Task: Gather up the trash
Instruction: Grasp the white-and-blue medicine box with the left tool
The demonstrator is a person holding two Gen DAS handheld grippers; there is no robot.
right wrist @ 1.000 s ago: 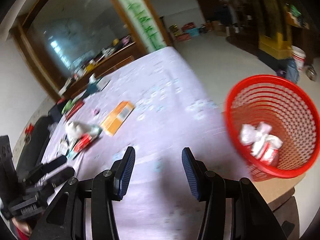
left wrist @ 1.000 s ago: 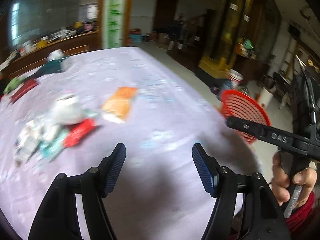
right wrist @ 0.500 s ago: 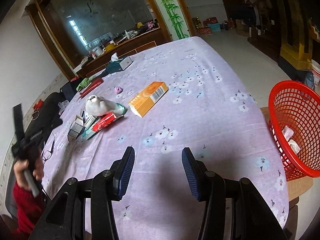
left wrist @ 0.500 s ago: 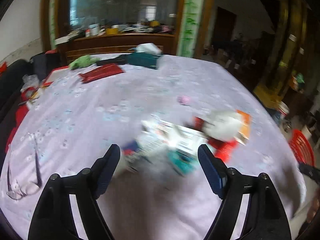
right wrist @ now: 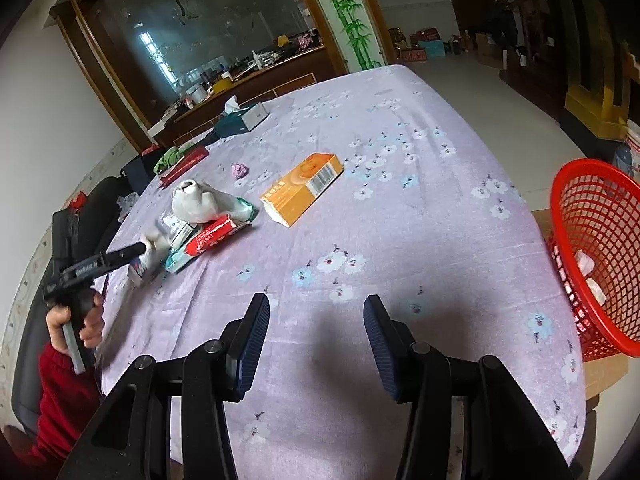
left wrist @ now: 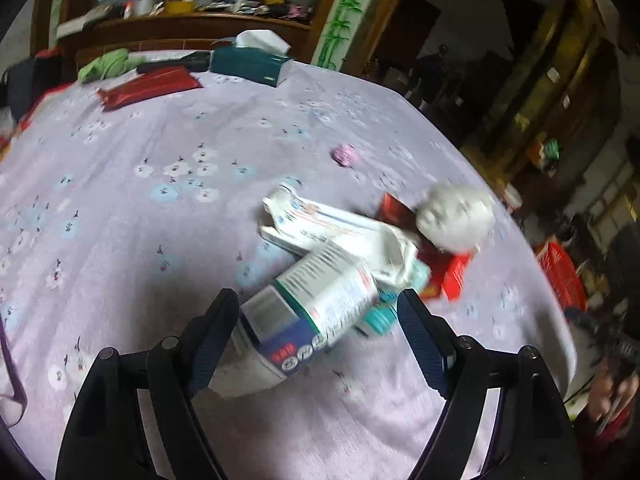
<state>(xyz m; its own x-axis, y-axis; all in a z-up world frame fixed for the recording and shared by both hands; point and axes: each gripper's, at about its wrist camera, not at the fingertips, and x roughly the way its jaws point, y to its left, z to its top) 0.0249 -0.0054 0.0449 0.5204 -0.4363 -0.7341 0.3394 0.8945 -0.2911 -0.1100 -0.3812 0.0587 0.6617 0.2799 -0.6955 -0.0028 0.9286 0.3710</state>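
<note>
Your left tongs (left wrist: pixel 316 332), swung over from the red basket (right wrist: pixel 596 240), now straddle the white carton (left wrist: pixel 308 312), spread; right tongs (right wrist: pixel 316 344) spread, empty.

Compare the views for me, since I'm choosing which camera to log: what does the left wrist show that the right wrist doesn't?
Only the left wrist shows the white-and-blue carton lying between the left gripper's open jaws. Only the right wrist shows the orange box and trash inside the red basket. Both show the teal tissue box and the trash pile.
</note>
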